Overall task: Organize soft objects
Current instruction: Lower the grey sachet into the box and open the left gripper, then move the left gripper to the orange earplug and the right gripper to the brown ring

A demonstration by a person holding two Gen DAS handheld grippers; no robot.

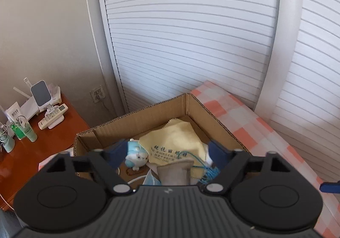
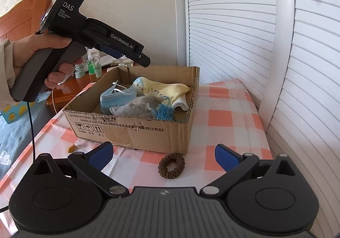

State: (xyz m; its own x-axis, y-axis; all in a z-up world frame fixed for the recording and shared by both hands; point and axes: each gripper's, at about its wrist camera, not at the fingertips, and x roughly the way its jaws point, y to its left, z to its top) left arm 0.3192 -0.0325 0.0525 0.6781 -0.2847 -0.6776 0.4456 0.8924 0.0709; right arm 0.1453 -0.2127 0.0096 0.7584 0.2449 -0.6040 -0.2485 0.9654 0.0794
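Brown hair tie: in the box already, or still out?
Still out. The brown hair tie lies on the checked cloth just in front of the cardboard box, between the open right claw fingers, untouched.

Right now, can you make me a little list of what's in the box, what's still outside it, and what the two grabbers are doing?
box: cardboard box on a pink-checked tablecloth
inside the box: blue face mask, yellow cloth, small blue-and-white plush toy, grey cloth, blue tassel
still outside: brown hair scrunchie, on the tablecloth in front of the box
left gripper: open, above the box, holding nothing
right gripper: open, empty, facing the scrunchie
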